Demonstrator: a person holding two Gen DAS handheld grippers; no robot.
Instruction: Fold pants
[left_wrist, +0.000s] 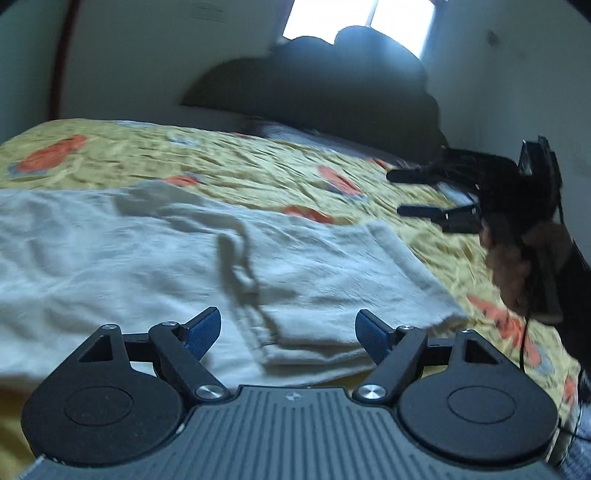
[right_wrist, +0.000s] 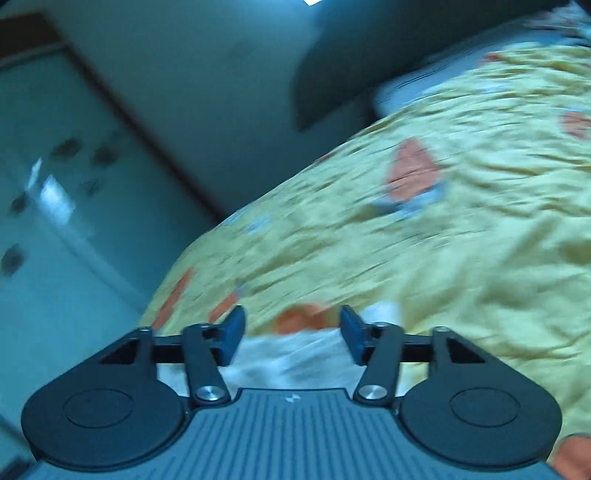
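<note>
Both claws are spread and hold nothing. The left gripper (left_wrist: 288, 332), at bottom centre of the left wrist view, has its blue pads wide apart above the near edge of the pants (left_wrist: 155, 251), with no cloth between them. The right gripper (right_wrist: 291, 332) is also spread; in the left view it sits at right of frame (left_wrist: 417, 194), carried by a hand (left_wrist: 517, 266) over the bedspread, clear of the cloth.

The pants are white and lie flat across the left and centre of the left view, apparently already doubled over: stacked layers show at the near edge, lower centre. In the right wrist view only a white strip (right_wrist: 295, 354) shows, low between the fingers. My guess is a fold has been laid down and both claws are off the cloth to set up the next grab; the right-hand end looks like the natural one to take.

The surface is a bed with a wrinkled yellow bedspread (left_wrist: 258, 166) with orange patches: soft, so the cloth may drag. A dark headboard (left_wrist: 332, 85) sits top centre, a bright window (left_wrist: 354, 18) above it, with pale walls. A pale cabinet (right_wrist: 55, 221) fills the left of the right view. Both frames are motion-blurred.
</note>
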